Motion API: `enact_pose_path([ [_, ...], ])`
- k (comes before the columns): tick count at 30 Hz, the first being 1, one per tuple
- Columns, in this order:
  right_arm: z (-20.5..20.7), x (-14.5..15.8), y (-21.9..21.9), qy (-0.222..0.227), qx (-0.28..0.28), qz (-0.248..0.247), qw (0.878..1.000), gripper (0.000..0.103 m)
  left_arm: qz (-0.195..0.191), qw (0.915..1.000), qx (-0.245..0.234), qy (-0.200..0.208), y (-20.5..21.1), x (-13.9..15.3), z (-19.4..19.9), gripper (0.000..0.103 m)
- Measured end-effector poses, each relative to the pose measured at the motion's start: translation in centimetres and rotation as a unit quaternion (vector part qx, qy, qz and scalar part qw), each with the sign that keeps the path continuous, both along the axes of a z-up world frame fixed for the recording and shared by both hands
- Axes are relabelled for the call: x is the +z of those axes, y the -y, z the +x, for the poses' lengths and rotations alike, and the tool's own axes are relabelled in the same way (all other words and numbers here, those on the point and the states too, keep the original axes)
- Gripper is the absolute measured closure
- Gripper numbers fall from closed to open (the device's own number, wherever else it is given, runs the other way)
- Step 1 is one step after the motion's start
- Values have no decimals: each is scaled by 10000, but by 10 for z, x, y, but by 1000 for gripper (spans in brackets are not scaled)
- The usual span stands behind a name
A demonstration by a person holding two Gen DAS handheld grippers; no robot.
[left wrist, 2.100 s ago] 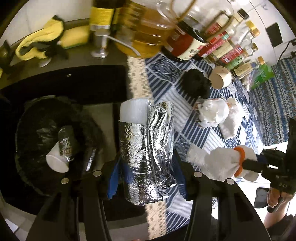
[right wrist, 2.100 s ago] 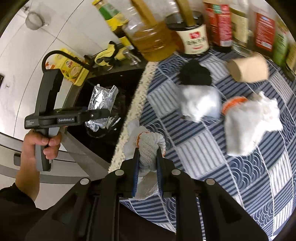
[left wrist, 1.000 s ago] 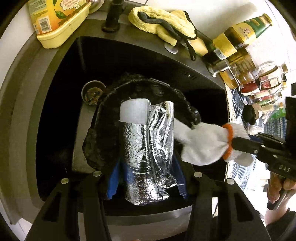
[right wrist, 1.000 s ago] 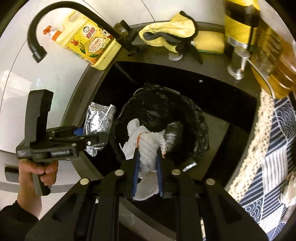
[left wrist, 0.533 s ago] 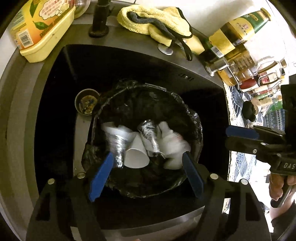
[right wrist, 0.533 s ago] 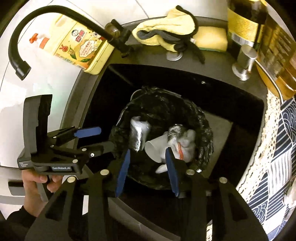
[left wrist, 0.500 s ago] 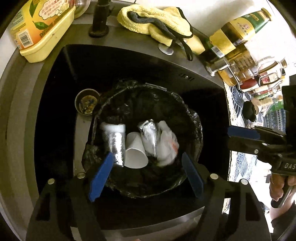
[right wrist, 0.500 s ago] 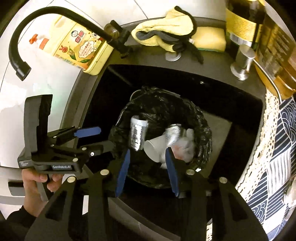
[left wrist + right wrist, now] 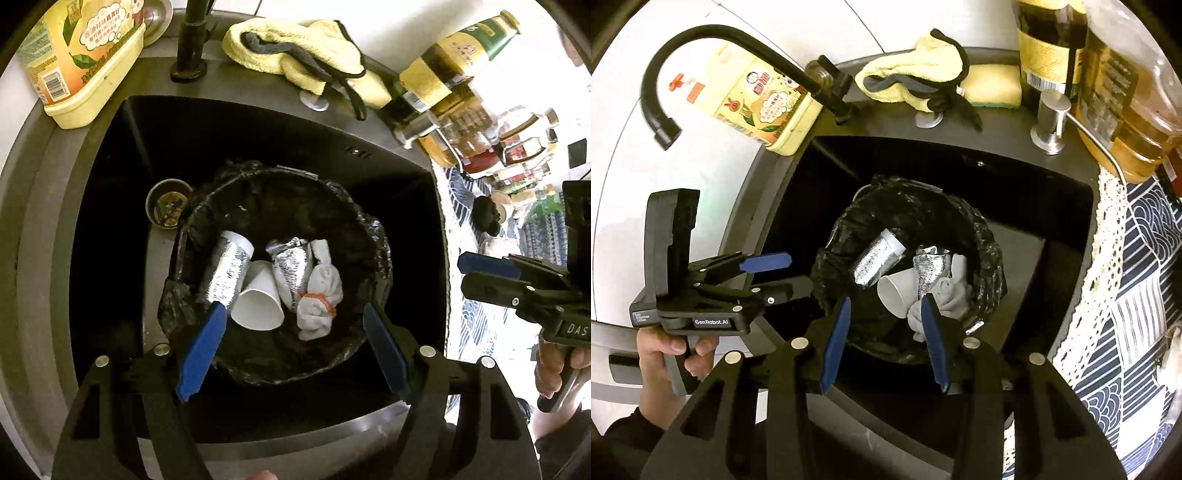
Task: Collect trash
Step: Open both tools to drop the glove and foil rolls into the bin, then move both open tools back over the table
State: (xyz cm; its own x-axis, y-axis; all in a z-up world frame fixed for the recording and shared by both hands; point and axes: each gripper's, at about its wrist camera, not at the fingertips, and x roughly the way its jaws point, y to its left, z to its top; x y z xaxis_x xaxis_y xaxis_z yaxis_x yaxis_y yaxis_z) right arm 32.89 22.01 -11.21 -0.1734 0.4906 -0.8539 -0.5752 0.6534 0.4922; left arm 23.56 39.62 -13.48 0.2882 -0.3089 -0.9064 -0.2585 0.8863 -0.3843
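A: What is seen between the right gripper (image 9: 884, 341) fingers?

B: Nothing is held; its jaws have just been opening and stand apart above the black-lined bin (image 9: 988, 258) in the sink (image 9: 1067, 229).

A: And in the bin?

B: A foil-wrapped roll (image 9: 877, 260), a white paper cup (image 9: 895, 291), crumpled foil (image 9: 929, 269) and a white glove (image 9: 951, 295) are seen lying together. The left gripper (image 9: 783, 275) is held open just beside the bin.

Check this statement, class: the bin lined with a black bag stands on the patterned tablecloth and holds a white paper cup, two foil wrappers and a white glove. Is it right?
One detail is wrong. The bin stands inside the dark sink, not on the tablecloth beside it. The left wrist view shows this. The paper cup, foil wrappers and glove do lie in it.
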Motion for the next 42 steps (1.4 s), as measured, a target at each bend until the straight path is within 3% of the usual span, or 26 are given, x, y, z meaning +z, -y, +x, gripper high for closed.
enact_pose_path([
  [6,-7,10,29,78,-191,114,9997,58,-41,9998,-10,190,12,14,-7,28],
  [10,-7,12,55,69,-406,154,9990,47,63,9997,-80,234,28,23,-8,28],
  [13,-4,12,77,20,-579,165,9982,45,58,9996,-147,216,38,25,-4,28],
  [27,30,35,206,512,-1519,-259,9867,23,134,9971,-688,295,122,35,39,28],
  [34,46,39,264,540,-1890,-414,9796,23,105,9948,-939,385,178,40,61,25],
  [42,63,20,314,65,-2326,-207,9723,29,-322,9913,-1171,500,241,46,84,24],
])
